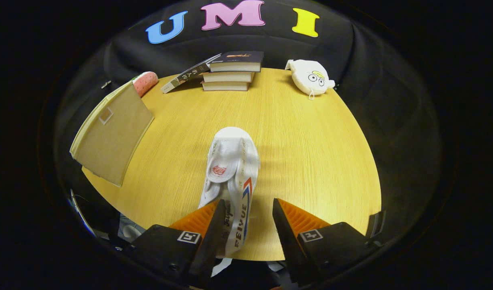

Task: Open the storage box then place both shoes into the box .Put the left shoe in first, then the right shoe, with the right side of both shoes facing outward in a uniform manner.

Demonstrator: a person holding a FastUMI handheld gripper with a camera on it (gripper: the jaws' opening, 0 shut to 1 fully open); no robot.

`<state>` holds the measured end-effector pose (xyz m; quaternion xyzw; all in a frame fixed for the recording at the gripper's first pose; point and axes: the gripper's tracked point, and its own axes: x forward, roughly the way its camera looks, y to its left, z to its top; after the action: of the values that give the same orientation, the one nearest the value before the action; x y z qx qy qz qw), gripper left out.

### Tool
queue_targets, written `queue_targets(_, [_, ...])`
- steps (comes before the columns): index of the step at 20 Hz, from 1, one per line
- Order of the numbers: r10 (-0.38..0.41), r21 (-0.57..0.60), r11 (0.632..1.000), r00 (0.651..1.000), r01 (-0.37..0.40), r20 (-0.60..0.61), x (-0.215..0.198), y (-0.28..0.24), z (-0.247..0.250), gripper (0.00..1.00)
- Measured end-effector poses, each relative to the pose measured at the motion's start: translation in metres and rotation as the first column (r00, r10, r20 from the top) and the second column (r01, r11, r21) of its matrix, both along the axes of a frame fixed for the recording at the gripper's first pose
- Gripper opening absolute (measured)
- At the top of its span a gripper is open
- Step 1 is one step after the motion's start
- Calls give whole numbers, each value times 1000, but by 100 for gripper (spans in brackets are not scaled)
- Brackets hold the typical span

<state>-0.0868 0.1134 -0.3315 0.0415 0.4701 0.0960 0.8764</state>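
1. We see one white shoe [232,169] lying on the table, toe pointing away from us, its heel end lying between the two fingers.
2. Our gripper [246,219] is parted to a middling width; the left finger sits against the shoe's heel, the right finger stands clear of it, so nothing is clamped.
3. One tan storage box [109,135] rests at the table's left edge, well apart from the shoe.
4. We count three stacked books [232,70] at the far edge, plus a fourth book [188,74] leaning against the stack.
5. One white pouch [311,76] lies right of the books; one pink speckled object [145,82] peeks out behind the box.
6. The surface is a yellow wood-grain table [311,153], backed by black cloth.
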Motion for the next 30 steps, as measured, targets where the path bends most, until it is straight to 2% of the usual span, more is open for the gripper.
queue_targets(3, [-36, -13, 999, 999, 36, 13, 19, -1, -12, 68])
queue_targets(5, [-55, -23, 998, 998, 56, 26, 29, -1, -20, 50])
queue_targets(7, [-69, -16, 997, 997, 70, 36, 34, 3, -25, 48])
queue_targets(9, [-104, -4, 995, 993, 104, 48, 39, 3, -34, 32])
queue_targets(10, [-134, 6, 991, 990, 134, 50, 39, 3, -32, 18])
queue_targets(13, [-203, 87, 976, 979, 202, 8, 36, 2, -28, 7])
queue_targets(18, [-207, 123, 971, 978, 203, 15, 31, 0, -9, 5])
queue_targets(21, [-240, 163, 958, 971, 235, 12, 33, -2, 11, 5])
queue_targets(26, [-282, 204, 941, 959, 269, 35, 44, -6, 66, 5])
queue_targets(30, [-280, 222, 939, 959, 264, 44, 51, 12, 115, 5])
